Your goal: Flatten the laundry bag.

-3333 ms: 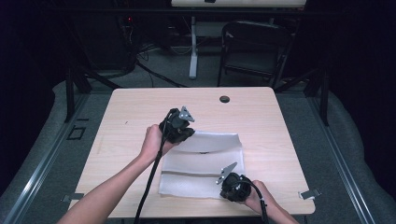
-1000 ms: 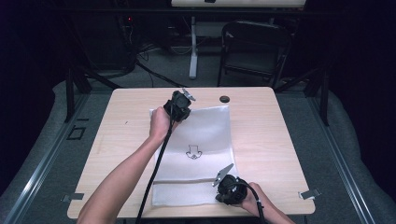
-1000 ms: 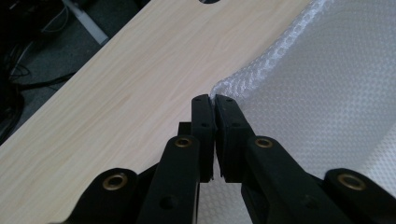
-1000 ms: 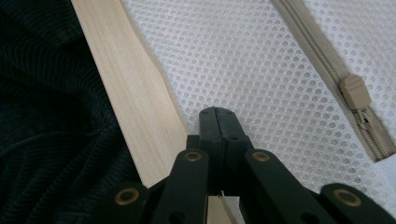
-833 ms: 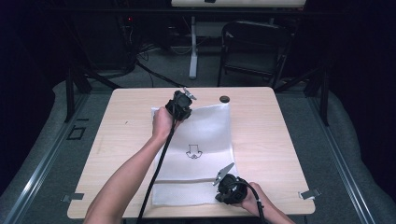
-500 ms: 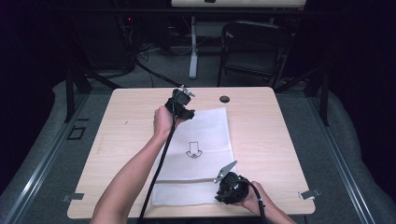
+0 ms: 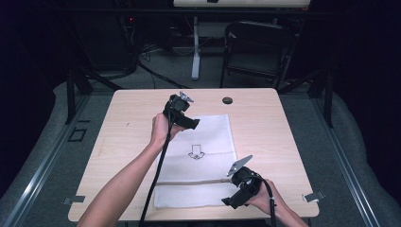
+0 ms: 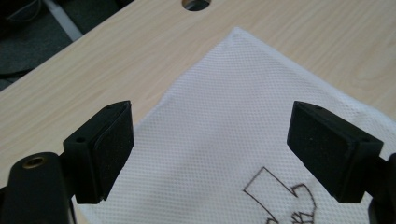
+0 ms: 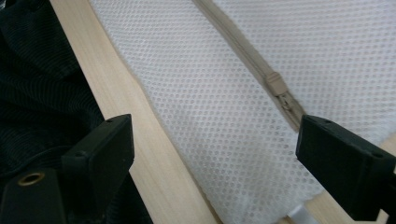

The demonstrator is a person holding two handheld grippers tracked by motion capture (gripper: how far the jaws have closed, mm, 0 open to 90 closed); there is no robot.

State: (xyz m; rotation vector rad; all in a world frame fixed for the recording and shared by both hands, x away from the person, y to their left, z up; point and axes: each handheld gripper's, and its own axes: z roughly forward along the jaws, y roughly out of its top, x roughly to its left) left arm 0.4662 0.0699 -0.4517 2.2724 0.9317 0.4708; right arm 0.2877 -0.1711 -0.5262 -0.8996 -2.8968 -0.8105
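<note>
White mesh bag [image 7: 196, 161] lies flat on the table [image 7: 265, 123], roughly rectangular, long axis running from the far middle to the near edge. Fabric is a fine honeycomb net, slightly sheer, soft-edged corners. A brown outline arrow [image 7: 195, 152] is printed near the bag's middle, pointing toward the near edge. A tan zipper [image 7: 194, 181] crosses the bag close to its near end; in the right gripper view the zipper tape is woven and flat, with a small tan slider [image 9: 276, 85] on it.

Left gripper [image 7: 183, 120] hovers over the bag's far left corner, jaws spread wide, nothing between them; its pads [image 8: 112, 149] are matte black, blocky and rubbery. In the left gripper view the bag's far corner comes to a rounded point just short of the hole [image 8: 196, 3].

Right gripper [image 7: 232, 202] sits at the bag's near right corner, jaws wide apart, holding nothing; mesh and zipper lie below the gap. A grey three-cornered plate [image 7: 238, 165] tops it.

Table is light wood-grain laminate, rectangular with rounded corners, with a round dark grommet hole [image 7: 227, 100] beyond the bag's far right corner. Two small metal clips [image 7: 313, 196] sit at the table's near corners. A dark folding chair [image 7: 257, 47] stands on grey floor beyond the table's far edge.
</note>
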